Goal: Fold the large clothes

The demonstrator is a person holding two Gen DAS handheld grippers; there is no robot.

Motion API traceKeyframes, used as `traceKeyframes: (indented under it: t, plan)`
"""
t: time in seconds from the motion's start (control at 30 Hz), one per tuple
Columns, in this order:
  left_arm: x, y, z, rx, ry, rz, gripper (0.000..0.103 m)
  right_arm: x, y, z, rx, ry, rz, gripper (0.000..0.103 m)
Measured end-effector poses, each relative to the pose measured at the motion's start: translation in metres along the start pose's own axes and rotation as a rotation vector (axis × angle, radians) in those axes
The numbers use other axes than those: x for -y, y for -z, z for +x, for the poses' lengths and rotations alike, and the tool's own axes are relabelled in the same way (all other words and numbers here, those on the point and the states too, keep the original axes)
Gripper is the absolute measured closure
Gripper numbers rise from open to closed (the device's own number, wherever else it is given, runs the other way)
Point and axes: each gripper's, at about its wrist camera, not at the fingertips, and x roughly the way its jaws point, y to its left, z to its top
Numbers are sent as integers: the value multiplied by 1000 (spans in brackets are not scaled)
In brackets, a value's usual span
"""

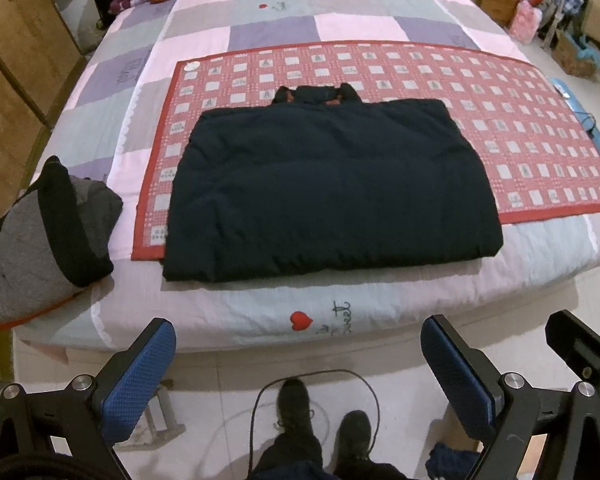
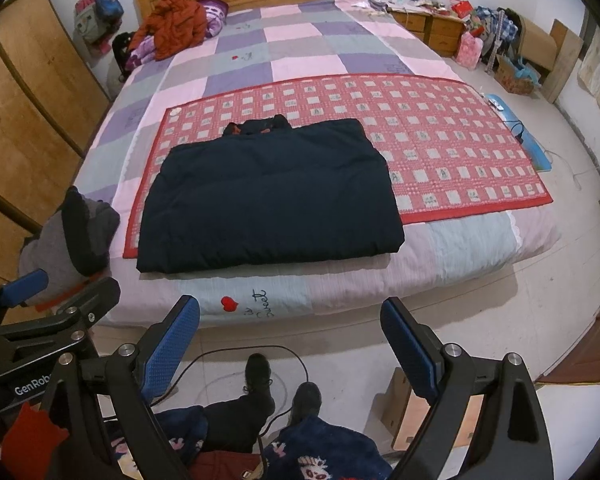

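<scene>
A dark navy padded jacket (image 1: 332, 188) lies folded into a flat rectangle on a red patterned mat (image 1: 500, 120), collar at the far side. It also shows in the right wrist view (image 2: 272, 196), on the mat (image 2: 440, 148). My left gripper (image 1: 298, 356) is open and empty, held back over the floor in front of the bed. My right gripper (image 2: 290, 332) is open and empty too, also short of the bed's near edge. The left gripper (image 2: 40, 304) shows at the left of the right wrist view.
The bed has a checked pink, grey and purple quilt (image 2: 300, 40). A grey and black garment (image 1: 40, 232) lies at its near left corner. An orange garment (image 2: 176, 24) is piled at the headboard. A wooden wardrobe (image 2: 24, 120) stands left; boxes and clutter (image 2: 512, 60) stand right. A cable (image 2: 260, 350) loops by my feet.
</scene>
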Motion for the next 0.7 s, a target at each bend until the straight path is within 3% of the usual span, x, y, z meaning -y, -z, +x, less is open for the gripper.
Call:
traceKeyframes:
  t: [0.7]
  plan:
    - [-3,3,0,6,1,4,2,-8,6,-2,8,-1,-5,9]
